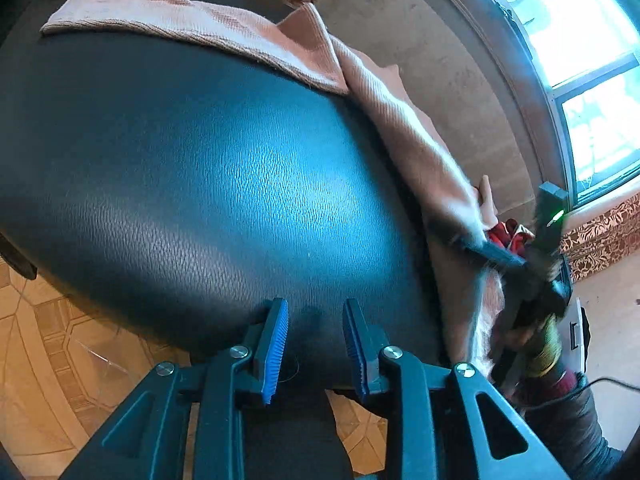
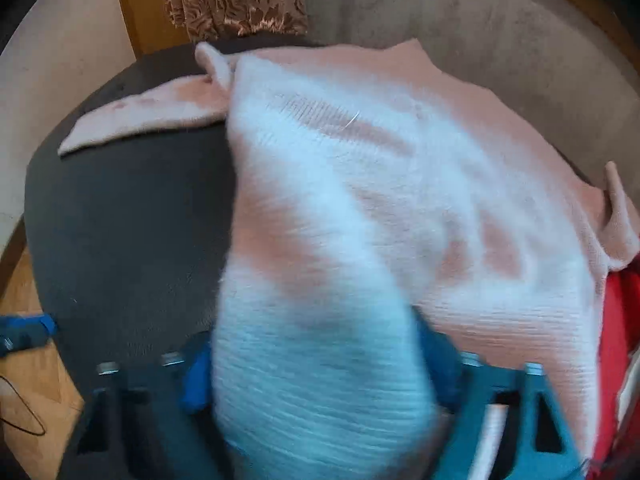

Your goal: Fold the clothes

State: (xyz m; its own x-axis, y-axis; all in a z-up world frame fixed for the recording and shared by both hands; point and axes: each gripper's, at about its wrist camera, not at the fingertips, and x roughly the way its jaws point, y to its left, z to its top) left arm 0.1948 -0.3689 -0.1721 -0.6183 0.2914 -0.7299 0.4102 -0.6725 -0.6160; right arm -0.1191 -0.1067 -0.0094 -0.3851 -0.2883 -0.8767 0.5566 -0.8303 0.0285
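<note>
2 grippers: right gripper [image 2: 316, 376] clamped on pink sweater [image 2: 400, 184] bunch, lifted over black table [image 1: 200, 184]; sleeve [image 1: 160, 16] flat on table; left gripper [image 1: 316, 344] agape, empty. Keep fabric taut, lay edges square

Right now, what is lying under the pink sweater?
The pink sweater lies on the black round table. A red garment shows at its right edge; the rest is covered.

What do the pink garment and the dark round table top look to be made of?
Pink garment: soft ribbed knit, likely wool or acrylic; fine ribs and fuzzy edges show. Table top: black leather-look covering, probably vinyl; pebbled grain with a soft sheen.
</note>
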